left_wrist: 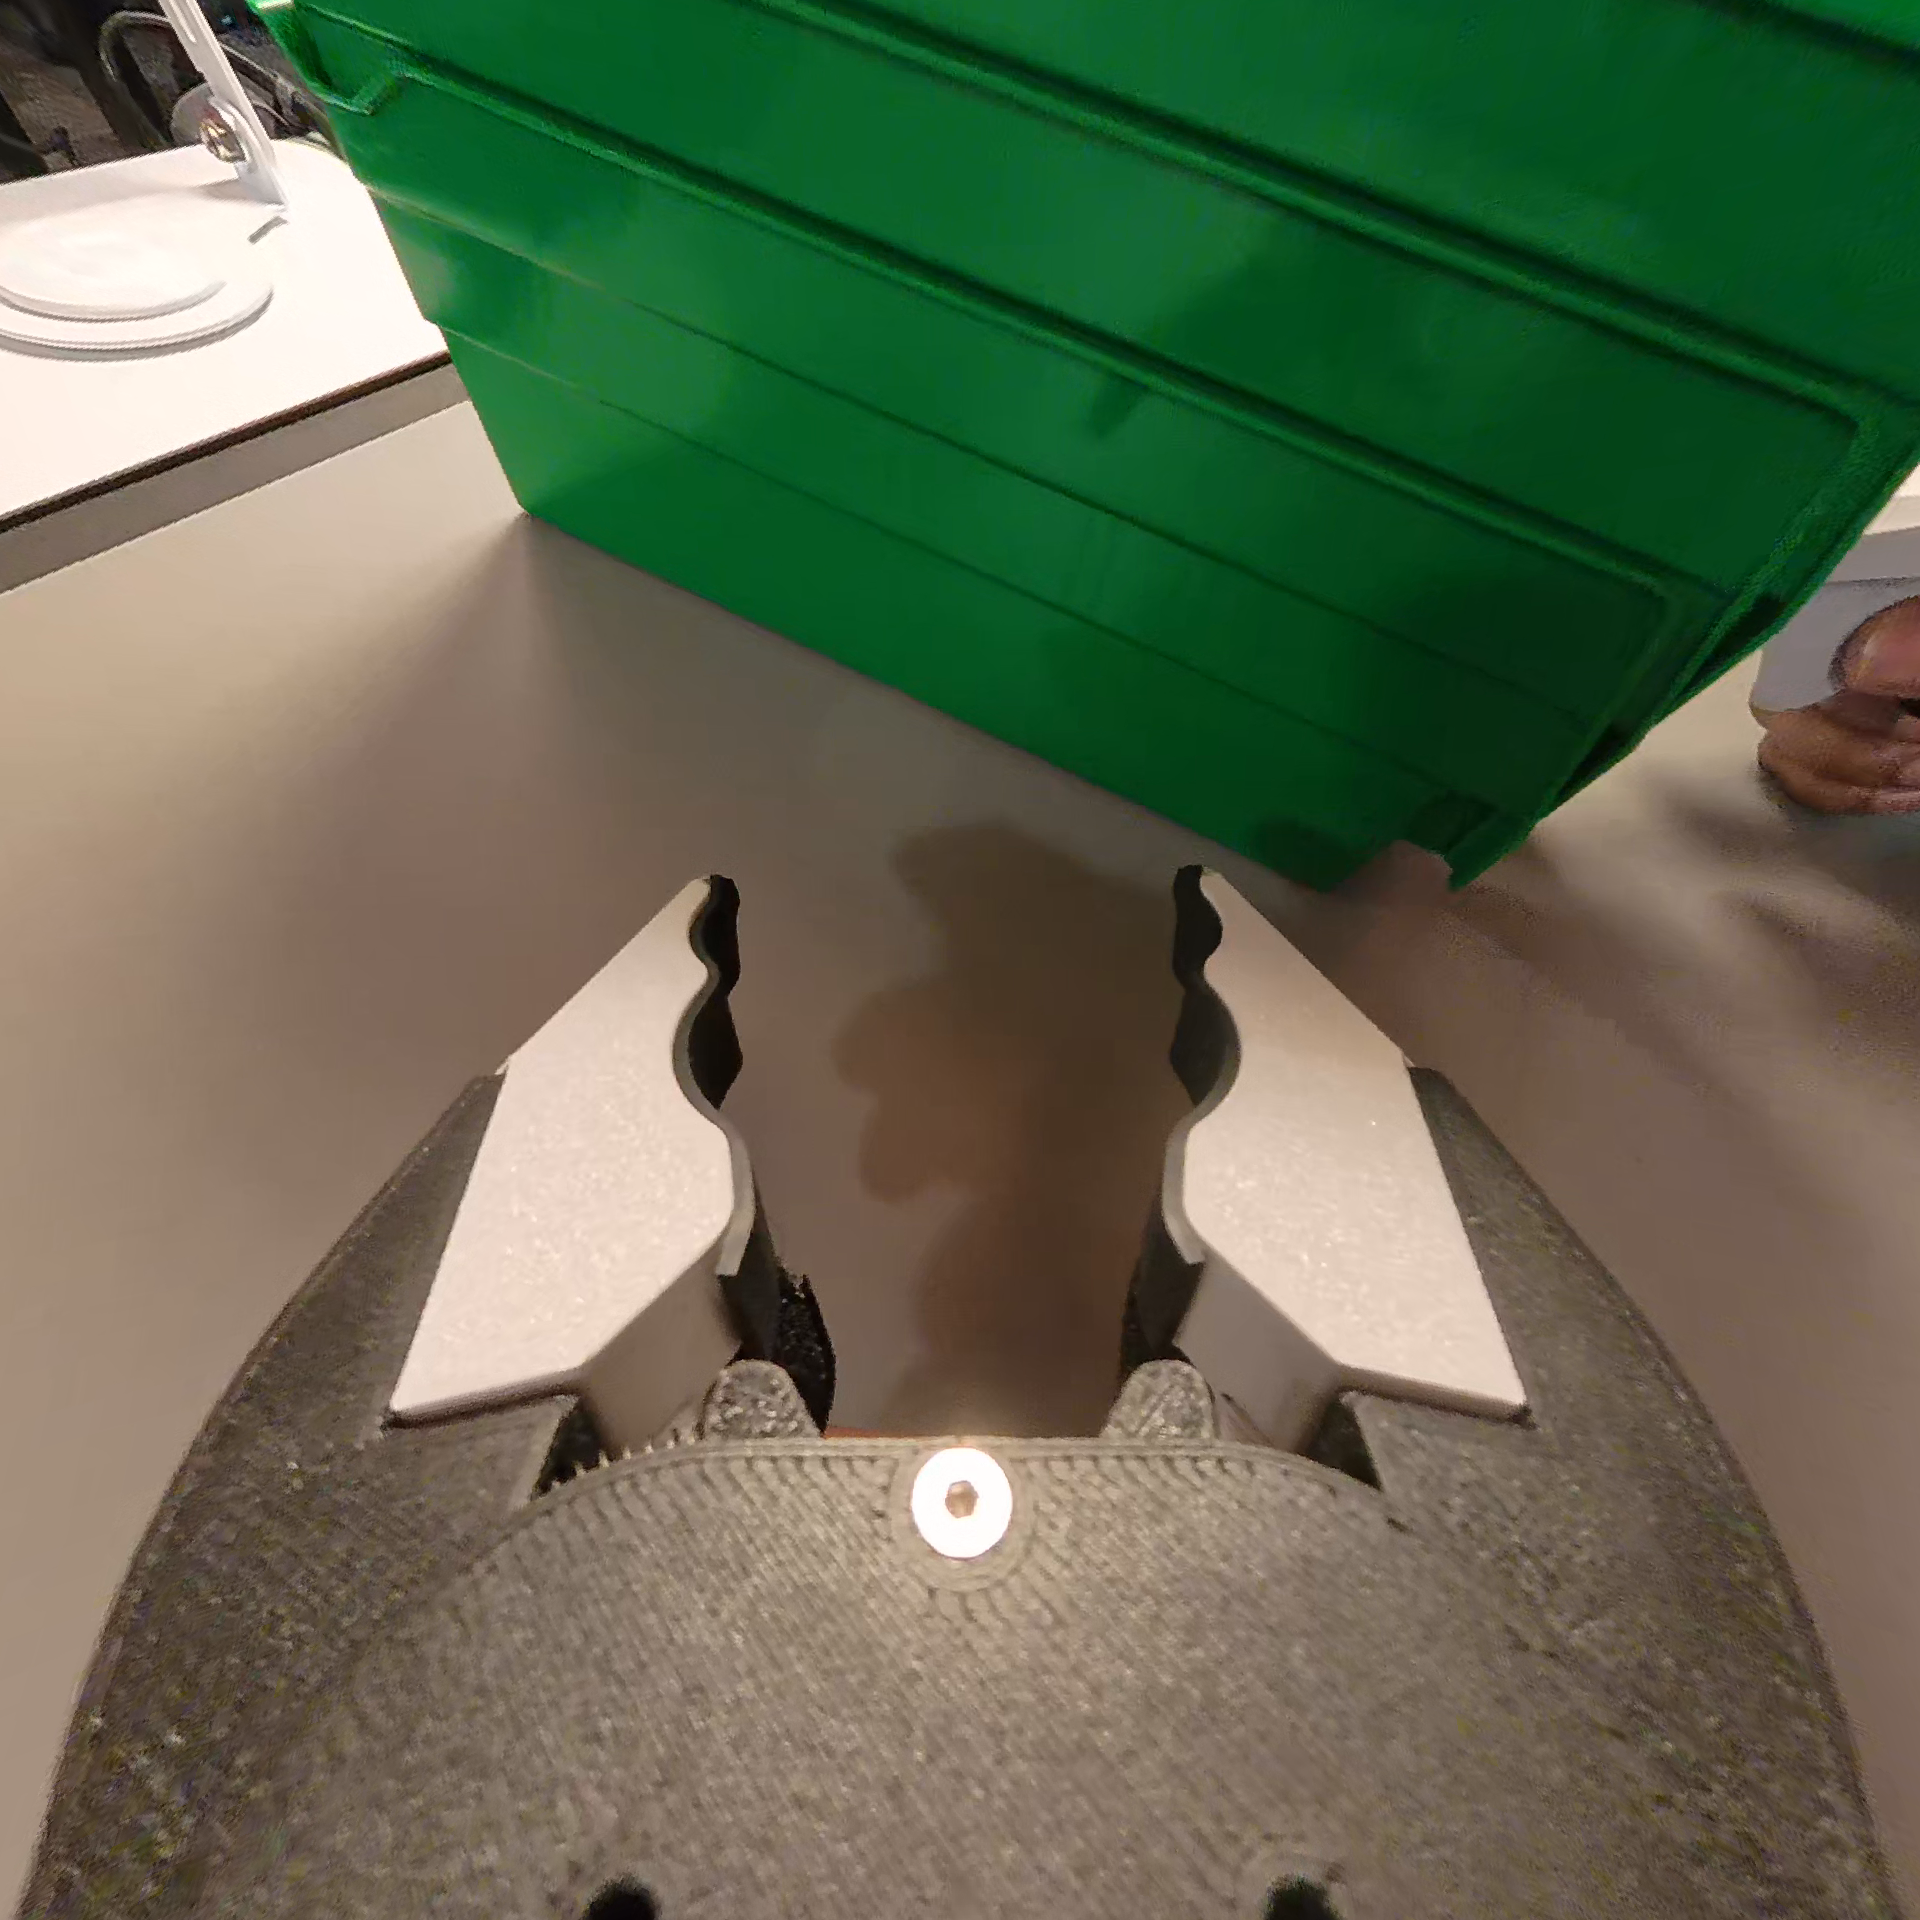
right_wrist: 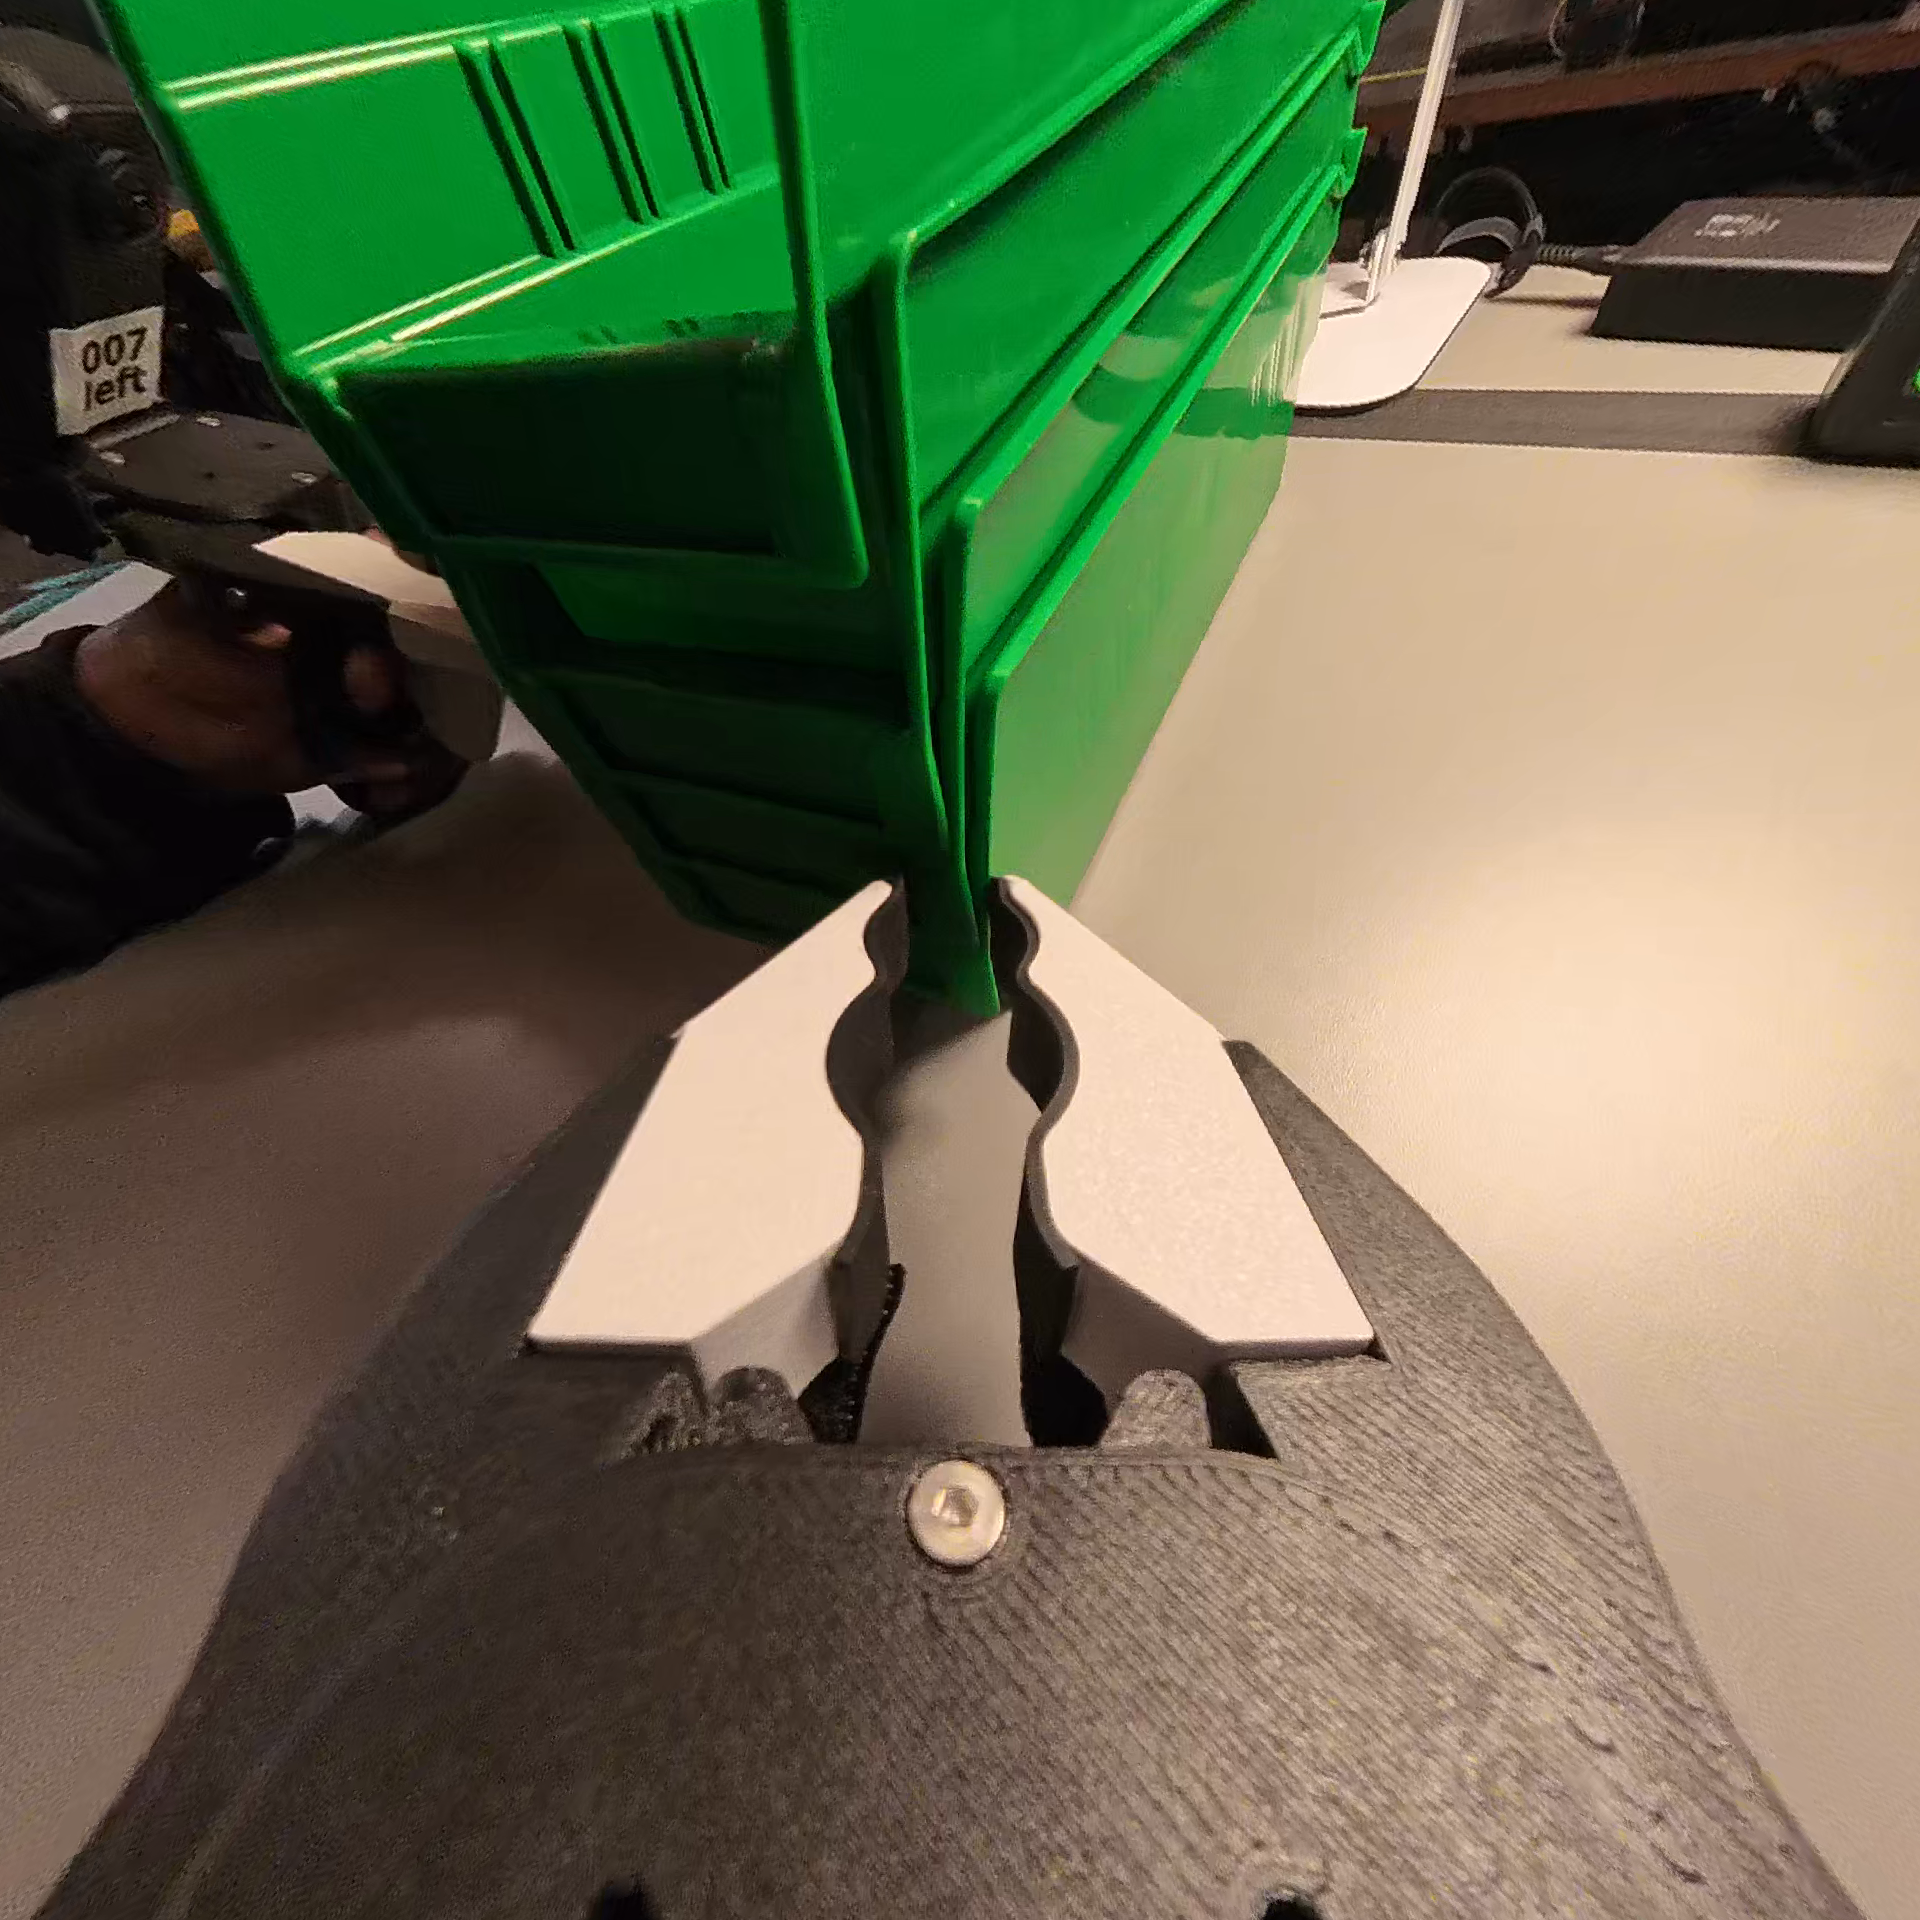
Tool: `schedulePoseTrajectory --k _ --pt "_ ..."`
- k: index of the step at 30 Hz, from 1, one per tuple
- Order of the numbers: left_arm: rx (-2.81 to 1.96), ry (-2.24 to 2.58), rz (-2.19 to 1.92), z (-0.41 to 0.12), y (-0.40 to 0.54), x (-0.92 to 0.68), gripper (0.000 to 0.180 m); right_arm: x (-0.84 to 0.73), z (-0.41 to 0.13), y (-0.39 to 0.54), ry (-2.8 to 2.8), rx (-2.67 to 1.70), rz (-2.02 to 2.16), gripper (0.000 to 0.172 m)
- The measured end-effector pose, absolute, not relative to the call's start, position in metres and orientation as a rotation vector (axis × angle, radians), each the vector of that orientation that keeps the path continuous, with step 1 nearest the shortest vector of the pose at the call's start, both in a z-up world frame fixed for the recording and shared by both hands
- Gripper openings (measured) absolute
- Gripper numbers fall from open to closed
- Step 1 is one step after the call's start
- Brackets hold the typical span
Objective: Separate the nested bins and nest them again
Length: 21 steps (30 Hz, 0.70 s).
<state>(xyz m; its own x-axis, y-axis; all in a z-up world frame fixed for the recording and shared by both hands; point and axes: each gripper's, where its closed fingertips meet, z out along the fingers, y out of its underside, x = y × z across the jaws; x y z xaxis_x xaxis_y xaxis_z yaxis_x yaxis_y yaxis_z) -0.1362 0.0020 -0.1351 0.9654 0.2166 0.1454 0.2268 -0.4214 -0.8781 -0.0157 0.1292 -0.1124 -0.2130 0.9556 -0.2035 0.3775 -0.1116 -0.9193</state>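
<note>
Btwn pads of right hand-held gripper (right_wrist: 943,940): corner of nested green bins (right_wrist: 748,436), clamped; left hand-held gripper (left_wrist: 956,904) wide, bins just beyond.

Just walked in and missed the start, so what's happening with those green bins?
A person is working a handheld claw in each hand on a stack of nested green bins standing on the grey table. The right claw is pinched on the stack's corner edge near the bottom. The left claw is open just short of the stack, holding nothing. No bin is separated yet.
</note>
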Motion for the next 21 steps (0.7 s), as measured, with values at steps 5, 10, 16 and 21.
schedulePoseTrajectory --k 5,10,16,21 --pt "-2.021 -0.320 -0.017 -0.135 0.002 -0.137 0.084 -0.008 -0.113 0.127 -1.613 -1.467 1.313 0.015" --pt "-2.028 -0.315 -0.013 -0.136 0.002 -0.136 0.083 0.002 -0.113 0.124 -1.622 -1.467 1.299 0.015" --pt "-2.031 -0.312 -0.008 -0.137 0.002 -0.136 0.081 0.030 -0.113 0.121 -1.666 -1.479 1.267 0.016" --pt "-2.032 -0.319 -0.009 -0.137 0.002 -0.136 0.081 0.068 -0.106 0.137 -1.694 -1.605 1.229 0.067"
